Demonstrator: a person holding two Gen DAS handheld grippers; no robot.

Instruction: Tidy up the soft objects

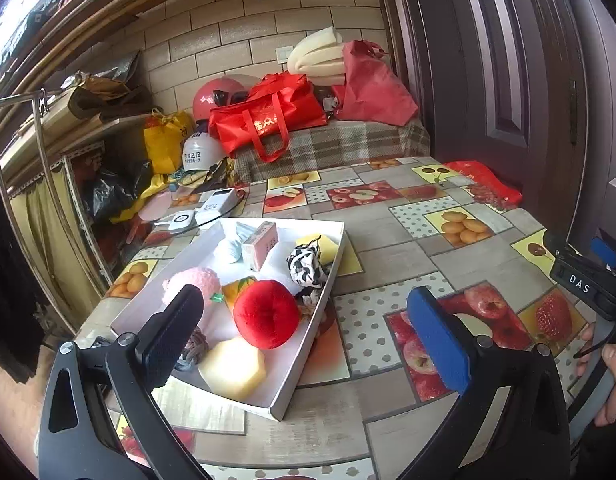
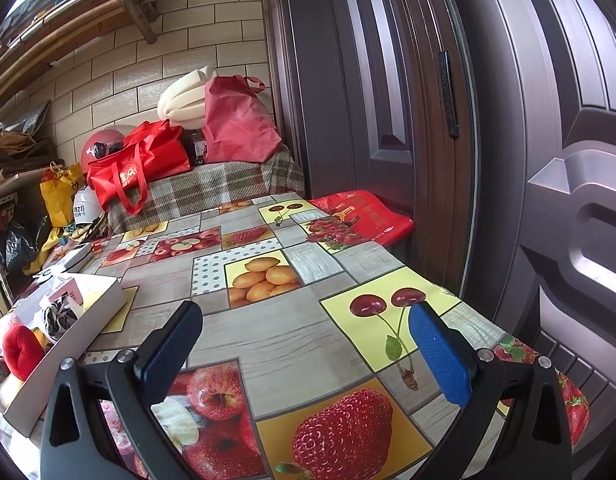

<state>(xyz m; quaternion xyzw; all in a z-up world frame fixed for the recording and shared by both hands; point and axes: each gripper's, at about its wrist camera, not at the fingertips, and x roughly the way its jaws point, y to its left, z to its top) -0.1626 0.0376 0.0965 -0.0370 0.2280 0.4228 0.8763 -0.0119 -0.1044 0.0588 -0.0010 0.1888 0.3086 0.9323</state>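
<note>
Daylight from upper-left window, blown out; soft shadows, strong fisheye bending w/ dark corner vignette, center sharp.

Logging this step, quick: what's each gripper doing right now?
Left gripper: open, empty, hovering over the white cardboard tray.
Right gripper: open, empty, above the fruit-print tablecloth.

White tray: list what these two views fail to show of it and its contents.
- Pink plush: left wrist view, partly behind the left gripper's black finger.
- White tray: right wrist view, near end cut by the frame edge.
- Pink box: print too small to read.
</note>
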